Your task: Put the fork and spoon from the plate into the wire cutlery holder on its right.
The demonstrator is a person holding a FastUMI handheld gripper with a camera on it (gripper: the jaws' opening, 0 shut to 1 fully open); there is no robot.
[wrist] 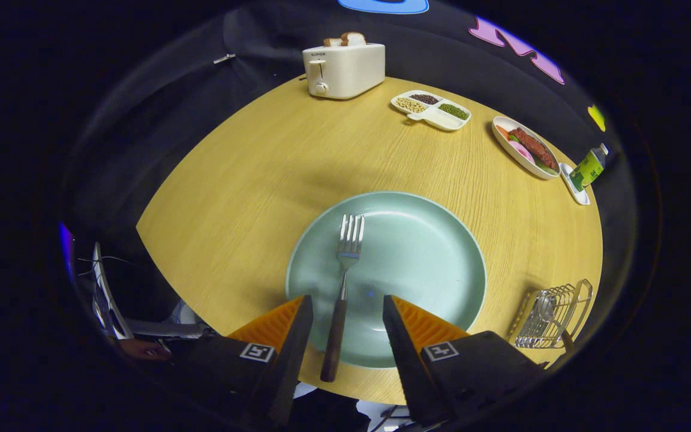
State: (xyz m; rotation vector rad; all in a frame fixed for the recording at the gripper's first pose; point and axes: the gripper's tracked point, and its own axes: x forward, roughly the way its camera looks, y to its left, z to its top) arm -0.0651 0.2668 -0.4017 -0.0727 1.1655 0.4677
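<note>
A pale green plate (pixel 417 252) lies on the round wooden table. A fork (pixel 341 300) with a dark handle rests on the plate's left half, tines pointing away, handle end hanging over the near rim. My gripper (pixel 345 309) is open, with the fork's handle between the two fingers and neither finger touching it. The wire cutlery holder (pixel 552 315) sits to the right of the plate, and a spoon (pixel 544 309) lies inside it.
At the table's far side stand a white toaster (pixel 344 69) with bread, a divided dish of beans (pixel 430 109), a plate of food (pixel 525 147) and a green bottle (pixel 588 168) on a small tray.
</note>
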